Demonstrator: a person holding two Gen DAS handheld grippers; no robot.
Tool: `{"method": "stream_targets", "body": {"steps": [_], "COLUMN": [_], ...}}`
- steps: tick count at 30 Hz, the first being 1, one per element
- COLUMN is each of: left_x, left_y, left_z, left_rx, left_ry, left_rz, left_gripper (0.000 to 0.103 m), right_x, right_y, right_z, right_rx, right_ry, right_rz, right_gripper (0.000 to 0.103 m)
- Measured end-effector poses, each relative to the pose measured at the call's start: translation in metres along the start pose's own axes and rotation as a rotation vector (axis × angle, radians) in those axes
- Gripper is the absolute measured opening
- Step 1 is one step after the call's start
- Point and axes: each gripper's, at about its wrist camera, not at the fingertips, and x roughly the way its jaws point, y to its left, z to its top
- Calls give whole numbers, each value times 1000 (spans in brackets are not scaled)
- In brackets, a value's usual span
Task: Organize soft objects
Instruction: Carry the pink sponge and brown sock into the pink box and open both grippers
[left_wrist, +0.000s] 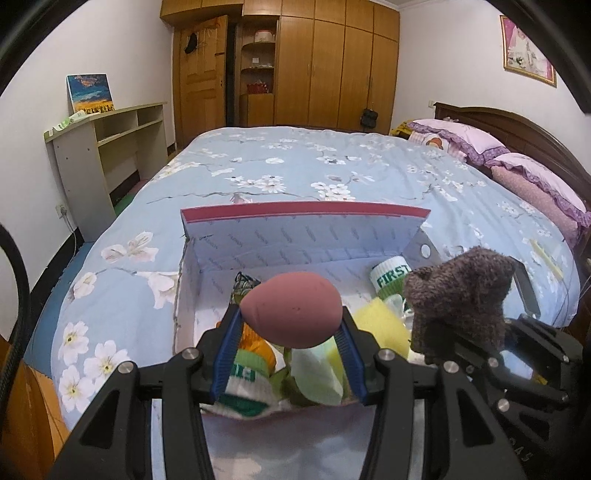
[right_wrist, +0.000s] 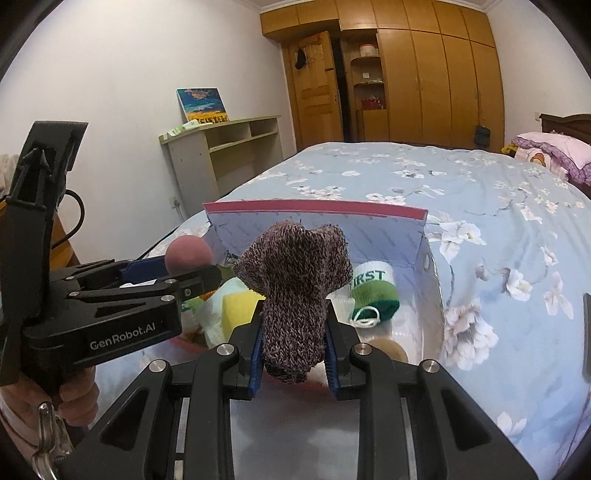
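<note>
Two soft things are held above the open red-rimmed white box (left_wrist: 303, 236) on the floral bed (left_wrist: 295, 166). Left wrist view: the left gripper (left_wrist: 293, 325) pinches a pink egg-shaped sponge (left_wrist: 291, 310), long axis crosswise, narrow tip pointing left; best held lightly and level.

Right wrist view: the right gripper (right_wrist: 293, 345) clamps a brown knitted sock bundle (right_wrist: 295, 288) standing upright, folded end up; it wants carrying clear of the box's rim.

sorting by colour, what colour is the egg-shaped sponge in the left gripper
Dusty pink egg-shaped sponge, clearest in the left wrist view.
</note>
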Motion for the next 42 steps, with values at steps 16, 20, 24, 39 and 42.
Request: {"method": "stream_targets", "body": {"steps": [16,20,24,39,42], "left_x": [49,63,76,103,108], "left_y": [12,14,16,22,23], "left_z": [25,28,29,25,24], "left_rx": [-33,-35,-42,-37,-48], "left_ry": [24,34,51,71,90], "left_rz": [19,28,32,116,112], "left_gripper": [53,53,53,61,61], "right_x": [49,61,74,107,110], "right_y": [-25,-25,-27,-32,-33], "right_z": [26,28,29,21,19], "right_rx": [33,32,28,47,53], "right_ry": [45,52,64,129,131], "right_rz": [-24,-19,-21,-43,-42], "right_gripper": [27,27,27,27,27]}}
